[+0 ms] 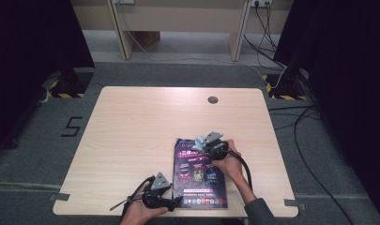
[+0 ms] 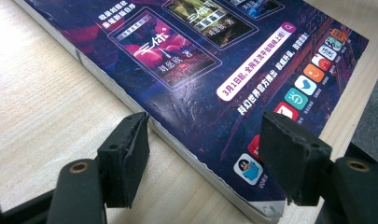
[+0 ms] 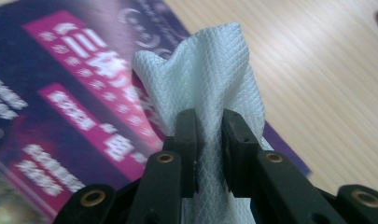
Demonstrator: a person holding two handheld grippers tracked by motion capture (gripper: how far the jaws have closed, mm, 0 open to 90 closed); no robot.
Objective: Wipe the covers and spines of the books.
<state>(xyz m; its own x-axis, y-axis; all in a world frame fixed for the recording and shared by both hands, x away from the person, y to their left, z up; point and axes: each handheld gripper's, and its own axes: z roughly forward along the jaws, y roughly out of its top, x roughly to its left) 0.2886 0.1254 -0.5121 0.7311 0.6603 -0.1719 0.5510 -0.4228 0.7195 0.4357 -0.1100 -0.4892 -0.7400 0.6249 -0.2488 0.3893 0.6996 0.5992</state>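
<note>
A thick book [image 1: 199,173] with a dark purple cover lies flat near the table's front edge. My left gripper [image 1: 174,201] is at the book's near left corner and stands open. In the left gripper view the left gripper [image 2: 207,158] straddles the book [image 2: 200,70] edge, one jaw over bare wood and the other over the cover, neither pressing on it. My right gripper [image 1: 204,144] is at the book's far end, shut on a white woven cloth [image 1: 198,141]. Up close the cloth [image 3: 210,84] is pinched between the right gripper [image 3: 210,140] jaws, bunched up above the book [image 3: 60,93].
The light wooden table [image 1: 131,126] has a round cable hole [image 1: 212,99] at its far side. Black cables [image 1: 295,126] run over the grey floor to the right. A wooden desk frame [image 1: 178,28] stands behind, with dark curtains on both sides.
</note>
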